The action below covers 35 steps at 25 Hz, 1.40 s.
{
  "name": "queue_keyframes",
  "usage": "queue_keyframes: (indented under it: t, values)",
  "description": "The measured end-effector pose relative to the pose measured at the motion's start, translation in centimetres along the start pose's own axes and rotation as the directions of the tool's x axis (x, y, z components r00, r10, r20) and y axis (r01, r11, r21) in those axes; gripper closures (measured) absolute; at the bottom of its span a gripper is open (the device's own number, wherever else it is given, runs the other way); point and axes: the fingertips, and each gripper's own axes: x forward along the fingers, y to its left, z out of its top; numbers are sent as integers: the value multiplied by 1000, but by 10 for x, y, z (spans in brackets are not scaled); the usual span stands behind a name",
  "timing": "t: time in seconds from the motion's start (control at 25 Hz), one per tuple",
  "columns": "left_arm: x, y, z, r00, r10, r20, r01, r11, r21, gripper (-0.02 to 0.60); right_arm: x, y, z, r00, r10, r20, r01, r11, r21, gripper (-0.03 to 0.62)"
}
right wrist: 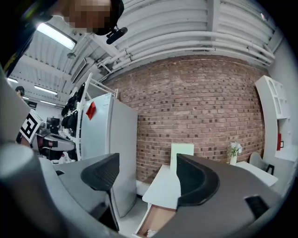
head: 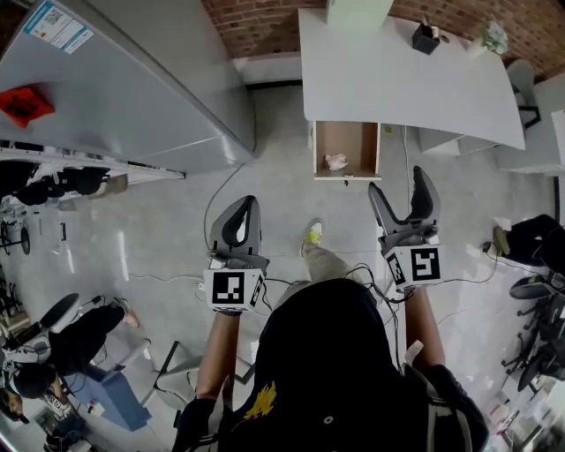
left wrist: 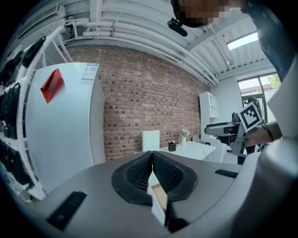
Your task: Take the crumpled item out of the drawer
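The drawer (head: pixel 346 132) stands pulled out from the white table (head: pixel 397 79), and a pale crumpled item (head: pixel 335 161) lies inside it near the front. Both grippers hang over the floor well short of the drawer. My left gripper (head: pixel 238 210) is shut with nothing in it; its pads meet in the left gripper view (left wrist: pixel 152 160). My right gripper (head: pixel 403 196) is open and empty. In the right gripper view, the right gripper (right wrist: pixel 146 175) frames the table edge, with the drawer (right wrist: pixel 156 218) and the crumpled item (right wrist: pixel 149 232) low in view.
A large grey fridge (head: pixel 132 79) with a red tag (head: pixel 26 104) stands on the left. The table carries a black pen holder (head: pixel 425 37), a small flower pot (head: pixel 493 37) and a white box (head: pixel 357 13). Cables cross the floor. A seated person (head: pixel 62 344) is at the lower left.
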Motion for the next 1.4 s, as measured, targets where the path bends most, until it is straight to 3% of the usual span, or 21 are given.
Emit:
queue_keyframes:
  t: [0.36,0.68,0.84,1.12,1.4]
  values:
    - [73,-20,2,997,-58,-57,59,998,28,563,32,-63,-32,998,-43,-36,44,998,40,217]
    - [114,-22,-19,989,-105,-99,104,994,-12,563,47,-87,-67,990,-84,-117,92,994,67,217]
    - [132,-19,-48,982,-134,-136,128,991,-50,563,64,-89,-107,976,-85,-198,101,992,74,217]
    - [198,-7,-124,968,-150,-200,146,989,-35,563,118,-78,-223,918,-56,-392,65,998,12,217]
    - [262,-36,-208,942,-241,-232,240,970,-31,563,159,-81,-377,810,-10,-586,52,997,55,217]
